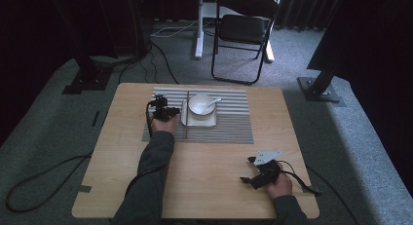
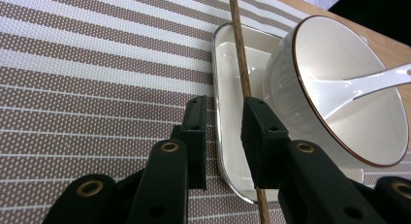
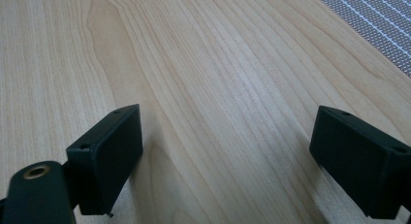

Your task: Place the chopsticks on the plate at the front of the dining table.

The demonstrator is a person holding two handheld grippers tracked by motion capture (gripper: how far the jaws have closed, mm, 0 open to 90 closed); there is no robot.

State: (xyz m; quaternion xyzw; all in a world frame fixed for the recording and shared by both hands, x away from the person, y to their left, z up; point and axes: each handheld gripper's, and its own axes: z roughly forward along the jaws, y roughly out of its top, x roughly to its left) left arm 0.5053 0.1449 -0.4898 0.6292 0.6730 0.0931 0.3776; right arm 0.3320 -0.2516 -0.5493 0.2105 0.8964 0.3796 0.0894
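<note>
A folding chair [image 1: 243, 32] stands on the grey carpet [image 1: 48, 137] beyond the far edge of the table [image 1: 209, 171]. Cables [image 1: 160, 57] trail across the carpet left of the chair.

No text, label, brand, number or sign is showing legibly in any of the views.
</note>
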